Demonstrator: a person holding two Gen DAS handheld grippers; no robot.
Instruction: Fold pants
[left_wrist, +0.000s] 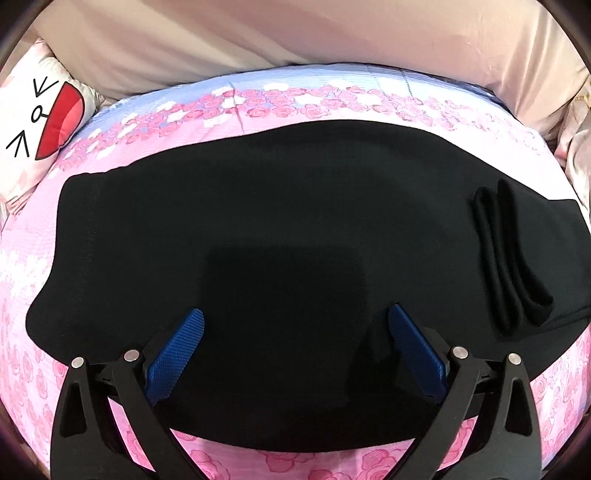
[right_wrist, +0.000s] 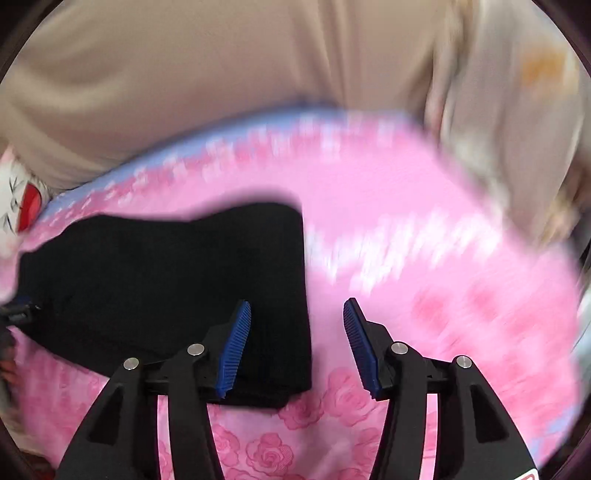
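Note:
Black pants (left_wrist: 277, 221) lie flat across a pink rose-print bedsheet (left_wrist: 22, 258), running left to right in the left wrist view. A rolled double ridge of black cloth (left_wrist: 513, 258) sits on their right end. My left gripper (left_wrist: 295, 310) hangs over the near middle of the pants, jaws wide open, nothing pinched between the blue pads (left_wrist: 184, 350). In the blurred right wrist view the pants (right_wrist: 166, 277) fill the left half and end in a straight edge. My right gripper (right_wrist: 297, 302) stands open above that edge, with its left pad (right_wrist: 234, 347) over the cloth and its right one over bare sheet.
A white pillow with a red cartoon mouth (left_wrist: 40, 122) lies at the bed's far left corner. Beige fabric (left_wrist: 295, 33) rises behind the bed. Pink sheet (right_wrist: 443, 277) stretches to the right of the pants. A dark object (right_wrist: 18, 310) shows at the left rim.

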